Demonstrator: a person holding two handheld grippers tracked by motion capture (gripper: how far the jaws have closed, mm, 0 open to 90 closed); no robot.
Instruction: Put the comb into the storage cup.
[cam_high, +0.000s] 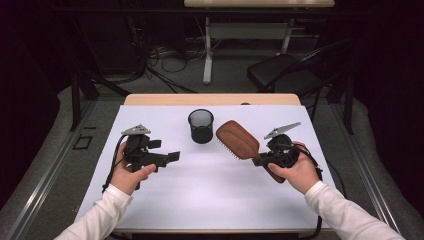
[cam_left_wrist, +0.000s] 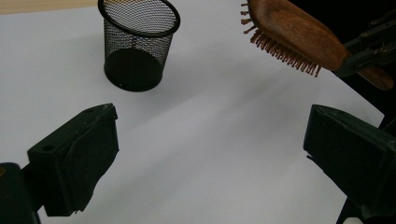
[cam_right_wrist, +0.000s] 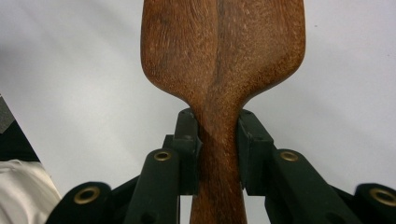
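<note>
Wooden and stiff, the reddish-brown paddle hairbrush (cam_high: 238, 139) hangs lifted above the white table (cam_high: 210, 195), just right of the black mesh pen cup (cam_high: 201, 126). Right gripper (cam_right_wrist: 218, 140) is clamped on the handle's neck, a sound spot: smooth polished wood could slip, but it looks light. Left gripper (cam_high: 167, 157) hovers with its jaws wide apart, nothing between them.

One black wire-mesh cup (cam_high: 201, 126) at twelve o'clock; one brown wooden paddle hairbrush (cam_high: 238, 139) at two o'clock.
</note>
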